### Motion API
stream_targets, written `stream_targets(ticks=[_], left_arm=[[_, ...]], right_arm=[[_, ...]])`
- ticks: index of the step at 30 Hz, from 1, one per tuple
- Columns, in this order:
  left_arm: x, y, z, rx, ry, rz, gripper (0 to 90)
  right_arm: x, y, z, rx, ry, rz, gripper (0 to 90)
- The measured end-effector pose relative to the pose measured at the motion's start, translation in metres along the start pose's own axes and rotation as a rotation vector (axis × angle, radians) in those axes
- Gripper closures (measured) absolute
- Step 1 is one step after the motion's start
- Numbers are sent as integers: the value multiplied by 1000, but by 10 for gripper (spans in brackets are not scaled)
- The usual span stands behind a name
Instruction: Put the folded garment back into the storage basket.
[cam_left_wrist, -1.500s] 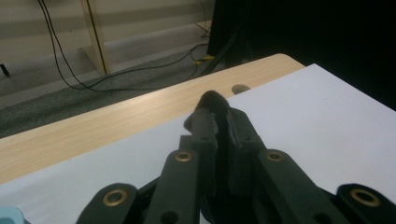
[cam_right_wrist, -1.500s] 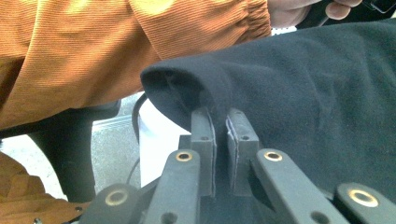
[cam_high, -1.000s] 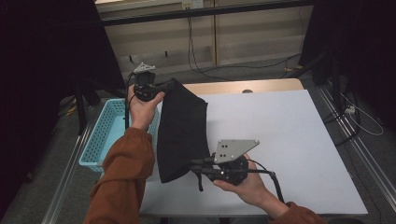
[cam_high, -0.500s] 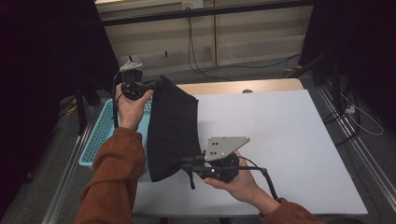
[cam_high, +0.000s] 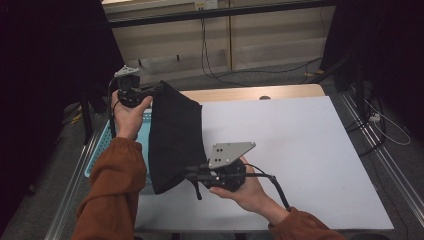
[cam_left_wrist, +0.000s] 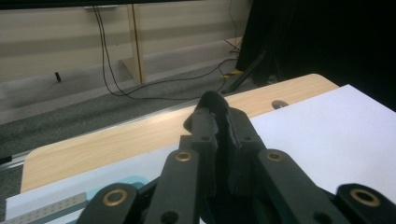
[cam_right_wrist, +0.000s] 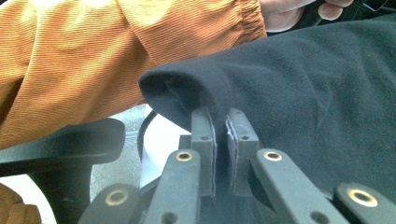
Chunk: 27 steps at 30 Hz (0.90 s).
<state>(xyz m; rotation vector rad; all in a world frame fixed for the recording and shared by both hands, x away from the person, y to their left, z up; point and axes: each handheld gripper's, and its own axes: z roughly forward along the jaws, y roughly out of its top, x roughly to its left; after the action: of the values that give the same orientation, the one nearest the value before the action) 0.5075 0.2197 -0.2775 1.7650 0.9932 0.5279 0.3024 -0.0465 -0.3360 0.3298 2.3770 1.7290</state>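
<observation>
The black cloth (cam_high: 175, 140) hangs above the left edge of the table (cam_high: 310, 150), with left gripper (cam_high: 155, 91) and right gripper (cam_high: 192, 175) jaws each pinching a corner.

Matt black fleecy cloth (cam_high: 175, 140), ribbed orange sleeve (cam_right_wrist: 140, 42), pale wooden table (cam_high: 250, 93)

The room is dim, and the sides of the high view are almost black. The white table (cam_high: 310, 150) looks brightest. Close jaws look blurry.
</observation>
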Motion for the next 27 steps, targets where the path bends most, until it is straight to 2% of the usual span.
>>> stream_targets(ticks=[12, 18, 21, 27], left_arm=[[17, -1, -10, -20, 12, -26, 833], [25, -2, -14, -22, 14, -25, 833], [32, 0, -19, -25, 11, -30, 833], [45, 2, -27, -32, 29, -39, 833]], right_arm=[[-3, 9, 19, 3, 30, -15, 845], [-2, 13, 29, 10, 46, -23, 845], [-4, 16, 33, 14, 48, -34, 845], [-8, 22, 43, 13, 58, -33, 845]])
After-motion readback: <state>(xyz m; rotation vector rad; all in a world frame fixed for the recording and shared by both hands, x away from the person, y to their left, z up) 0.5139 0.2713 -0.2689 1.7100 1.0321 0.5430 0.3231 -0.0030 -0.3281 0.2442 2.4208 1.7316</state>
